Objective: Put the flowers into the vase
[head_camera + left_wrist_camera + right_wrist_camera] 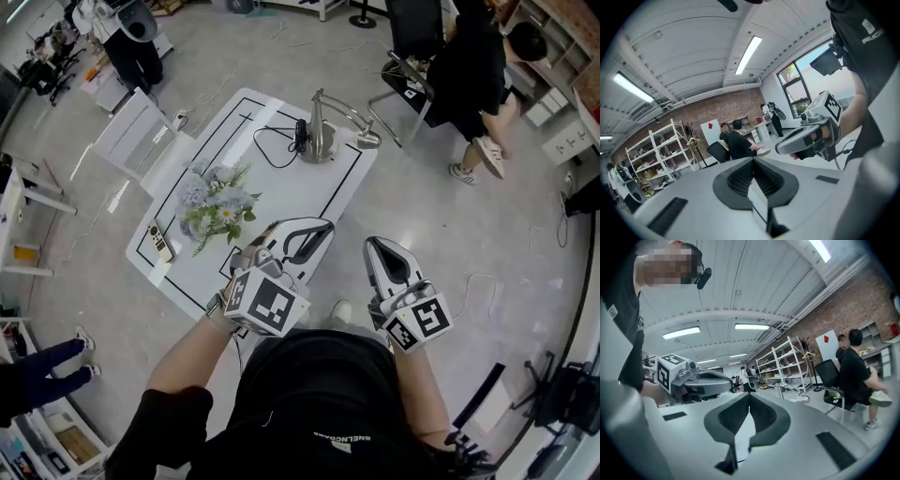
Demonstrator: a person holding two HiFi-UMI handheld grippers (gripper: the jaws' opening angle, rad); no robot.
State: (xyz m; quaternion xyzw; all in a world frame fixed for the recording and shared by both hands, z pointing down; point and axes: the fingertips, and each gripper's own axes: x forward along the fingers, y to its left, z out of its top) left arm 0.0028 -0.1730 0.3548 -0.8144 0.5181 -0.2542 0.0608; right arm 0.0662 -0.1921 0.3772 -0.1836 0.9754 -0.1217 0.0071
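A bunch of pale blue and white flowers (218,204) with green leaves stands on the left part of the white table (309,192). Seen from above, whatever holds the bunch is hidden under it. Both grippers are held level in front of my body, off the table's near edge. My left gripper (323,226) (753,160) is shut with nothing in it. My right gripper (370,245) (749,395) also has its jaws together and holds nothing. Each shows in the other's view: the right gripper (806,138) and the left gripper (701,380).
A silver stand with a curved arm (320,134) and a black cable sits at the table's far end. A small flat device (161,241) lies near the left edge. A white chair (139,131) stands beside the table, and a seated person (473,66) is at upper right.
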